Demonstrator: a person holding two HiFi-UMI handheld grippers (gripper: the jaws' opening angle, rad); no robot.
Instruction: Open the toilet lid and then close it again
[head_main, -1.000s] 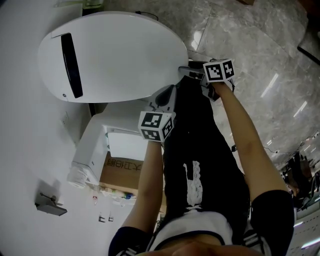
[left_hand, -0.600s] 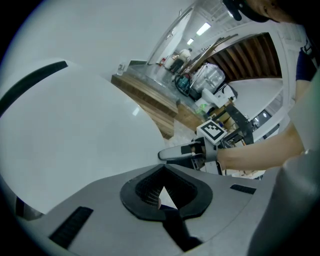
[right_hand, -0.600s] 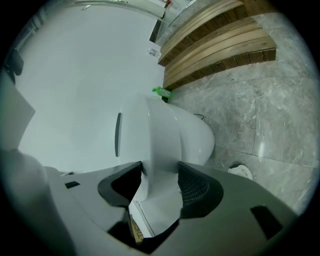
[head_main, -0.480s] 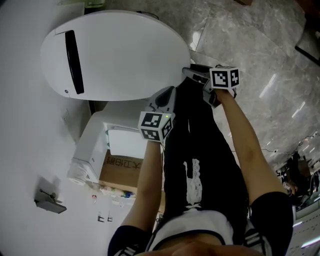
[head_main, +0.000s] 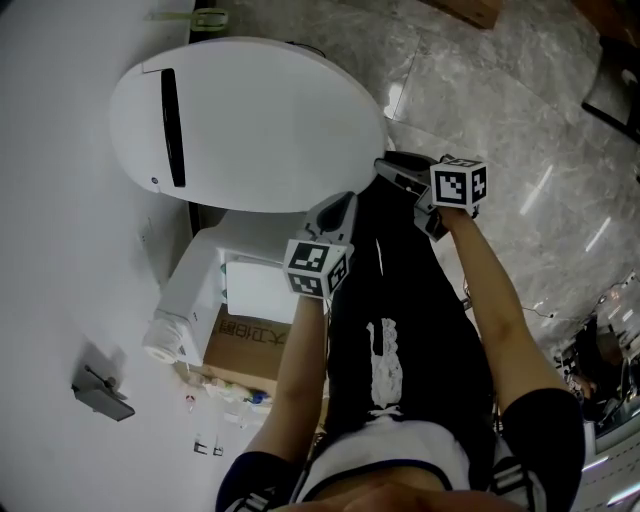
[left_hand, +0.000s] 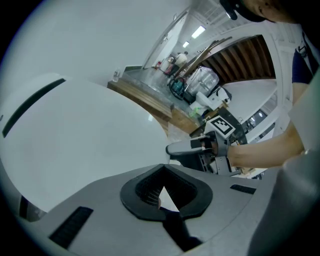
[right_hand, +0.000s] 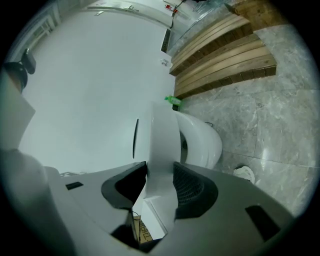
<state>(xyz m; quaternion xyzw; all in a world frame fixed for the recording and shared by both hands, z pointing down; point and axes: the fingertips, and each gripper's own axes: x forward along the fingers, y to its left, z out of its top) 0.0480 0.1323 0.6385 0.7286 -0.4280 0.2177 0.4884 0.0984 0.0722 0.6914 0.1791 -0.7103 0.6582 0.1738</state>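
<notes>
Gripped edge of raised toilet lid (head_main: 260, 125) with right gripper (head_main: 398, 172), jaws just closing on it; held left gripper (head_main: 335, 212) alongside, jaws shut, empty.

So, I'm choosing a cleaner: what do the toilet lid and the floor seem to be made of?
The toilet lid: probably moulded white plastic, smooth and slightly glossy; it is thin, evenly white, softly shaded. The floor: polished grey stone or stone-look tile; veining, joint lines and bright reflections.
</notes>
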